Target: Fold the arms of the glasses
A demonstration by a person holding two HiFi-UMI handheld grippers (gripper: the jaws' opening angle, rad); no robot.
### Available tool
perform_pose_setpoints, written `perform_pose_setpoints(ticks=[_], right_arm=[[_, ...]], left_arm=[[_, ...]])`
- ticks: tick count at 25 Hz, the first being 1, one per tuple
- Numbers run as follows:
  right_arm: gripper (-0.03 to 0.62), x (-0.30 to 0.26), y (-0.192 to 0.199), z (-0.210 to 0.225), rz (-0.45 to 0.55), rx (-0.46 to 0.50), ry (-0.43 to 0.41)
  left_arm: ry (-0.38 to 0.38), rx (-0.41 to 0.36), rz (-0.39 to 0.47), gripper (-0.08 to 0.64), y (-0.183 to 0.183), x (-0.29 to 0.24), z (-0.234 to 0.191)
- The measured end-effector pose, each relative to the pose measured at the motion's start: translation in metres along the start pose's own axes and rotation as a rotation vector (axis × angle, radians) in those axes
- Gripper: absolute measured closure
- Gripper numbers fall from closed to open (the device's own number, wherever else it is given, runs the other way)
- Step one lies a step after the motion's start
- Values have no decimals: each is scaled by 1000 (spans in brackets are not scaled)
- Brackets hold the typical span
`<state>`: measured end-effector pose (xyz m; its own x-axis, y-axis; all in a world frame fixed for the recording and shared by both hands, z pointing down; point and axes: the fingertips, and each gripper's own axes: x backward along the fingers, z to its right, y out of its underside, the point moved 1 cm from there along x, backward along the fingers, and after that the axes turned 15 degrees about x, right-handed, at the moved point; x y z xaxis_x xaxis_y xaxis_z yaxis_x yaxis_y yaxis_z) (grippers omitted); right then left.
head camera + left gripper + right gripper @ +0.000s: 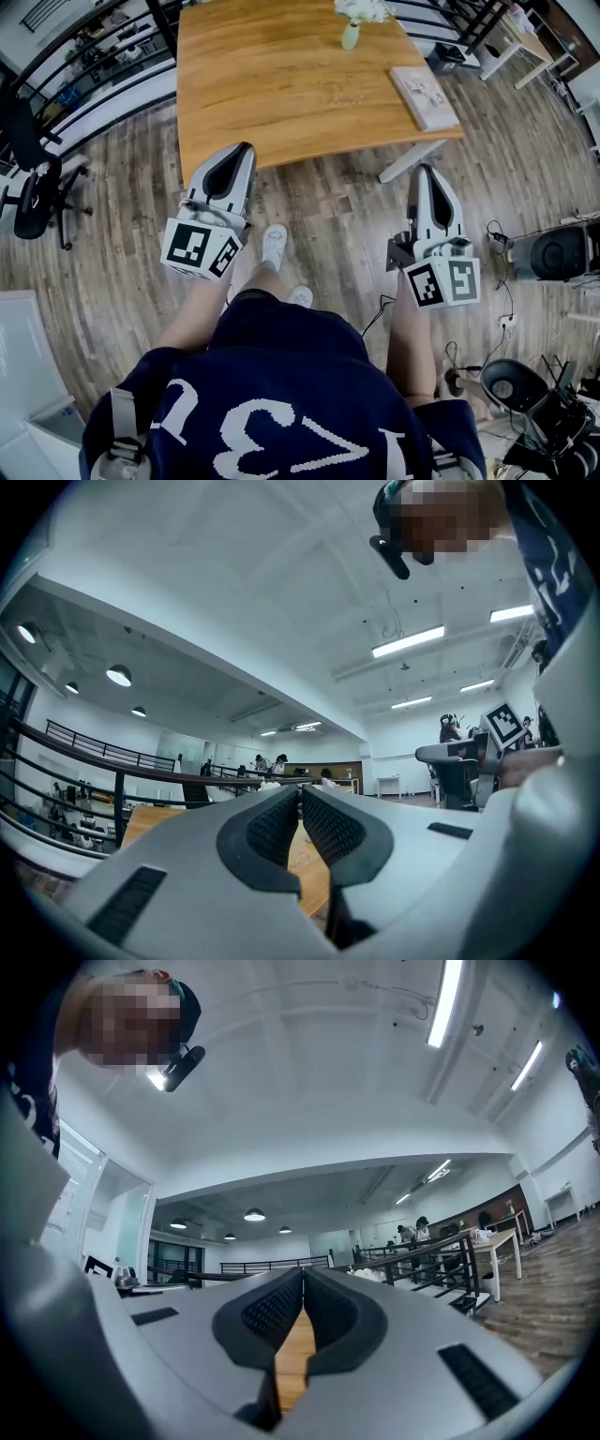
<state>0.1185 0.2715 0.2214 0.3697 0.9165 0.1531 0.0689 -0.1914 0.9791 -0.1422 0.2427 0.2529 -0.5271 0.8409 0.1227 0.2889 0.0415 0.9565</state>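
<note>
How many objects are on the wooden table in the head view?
2. A flower vase stands near the far end of the table; a book lies by its right edge. The picture cuts off the far end, so more may be hidden.

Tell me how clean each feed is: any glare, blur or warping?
Head view: evenly lit, sharp, fisheye bows the table. Left gripper view: ceiling lights blown out, corners vignetted black, room strongly curved. Right gripper view: the same, with a glaring ceiling strip.

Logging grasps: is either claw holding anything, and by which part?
Nothing is held: the left claw and right claw are both shut, nothing between them.
</note>
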Motion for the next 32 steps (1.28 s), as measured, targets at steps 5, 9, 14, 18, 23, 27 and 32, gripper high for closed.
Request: perform_pose_setpoints(ticks=[5, 9, 14, 18, 23, 27, 32], right_arm=[[566, -58, 14, 16, -12, -8, 17], [566, -112, 17, 30, 4, -34, 58], [566, -169, 23, 37, 16, -61, 104], [566, -193, 30, 41, -5, -54, 133], [566, -210, 48, 59, -54, -81, 171], [566, -223, 63, 77, -68, -108, 176], [566, -262, 73, 110, -46, -114, 124]], left_arm=[[22, 11, -8, 534, -4, -55, -38], [57, 9, 0, 534, -17, -100, -74], [111, 18, -9, 534, -27, -152, -115], [137, 38, -30, 534, -23, -181, -136], [144, 67, -70, 534, -8, -211, -151], [139, 82, -97, 534, 6, -230, -154], [103, 75, -83, 534, 11, -268, -157]])
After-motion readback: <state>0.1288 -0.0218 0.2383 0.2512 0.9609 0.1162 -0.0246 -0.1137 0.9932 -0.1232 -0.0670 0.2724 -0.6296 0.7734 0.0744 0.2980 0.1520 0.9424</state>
